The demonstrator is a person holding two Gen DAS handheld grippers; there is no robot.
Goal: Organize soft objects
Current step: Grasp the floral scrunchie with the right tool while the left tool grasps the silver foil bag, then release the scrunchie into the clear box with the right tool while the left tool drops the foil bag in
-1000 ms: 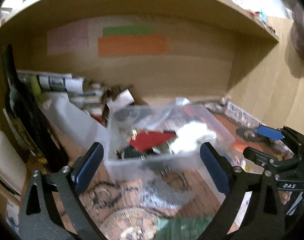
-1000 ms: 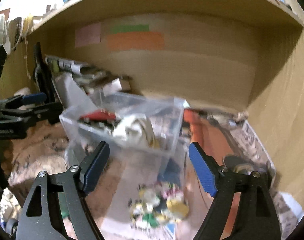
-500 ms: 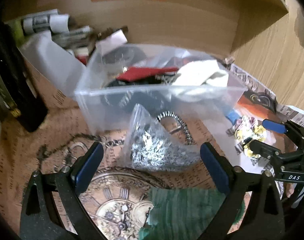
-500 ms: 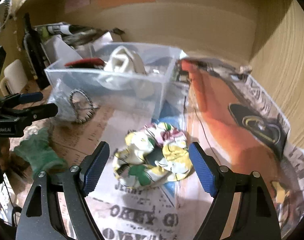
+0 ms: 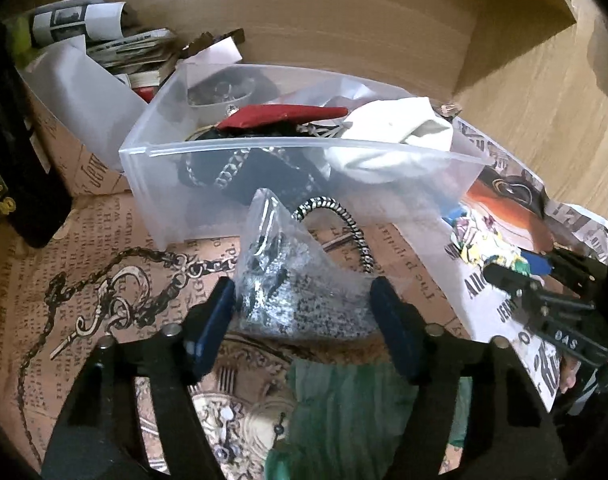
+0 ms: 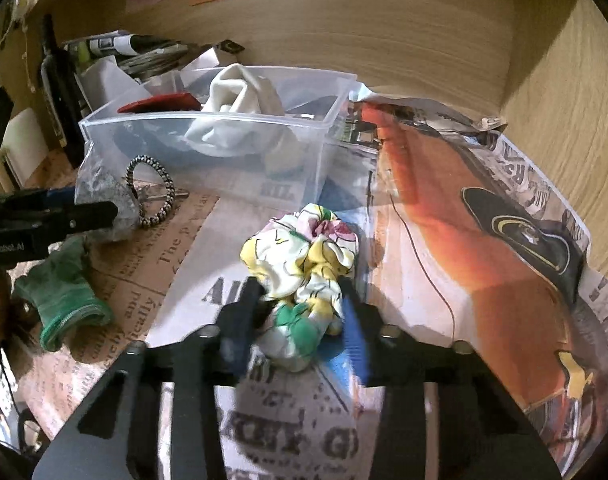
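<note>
While the floral scrunchie [image 6: 304, 280] lies bunched on the newsprint sheet [image 6: 287, 432] just in front of the clear plastic bin [image 6: 207, 156], the right gripper [image 6: 299, 320] has its blue pads [image 6: 354, 328] pressed against both sides of the fabric, pinching its near end. To the left, the left gripper [image 5: 304, 312] straddles a clear bag of silvery speckled material [image 5: 299, 300], one pad touching the bag's left flank and the other at its right edge, so the jaws are narrowed around it; whether they squeeze it firmly cannot be told. A black-and-white beaded loop [image 5: 344, 224] rises from behind the bag, close to the bin's front wall. Just below the left gripper a green knitted piece [image 5: 356, 412] rests on brown paper printed with a chain and clock face [image 5: 103, 280]; from the right wrist view it shows as a short cuffed tube [image 6: 63, 300]. Inside the bin sit a crumpled white cloth [image 5: 392, 140], a flat red item [image 5: 283, 114] and dark things with chain trim [image 5: 231, 168]. Behind the bin, rolled papers and magazines [image 5: 103, 36] pile against the wooden back panel [image 5: 344, 28], and an orange printed sheet [image 6: 464, 216] covers the surface to the right.
</note>
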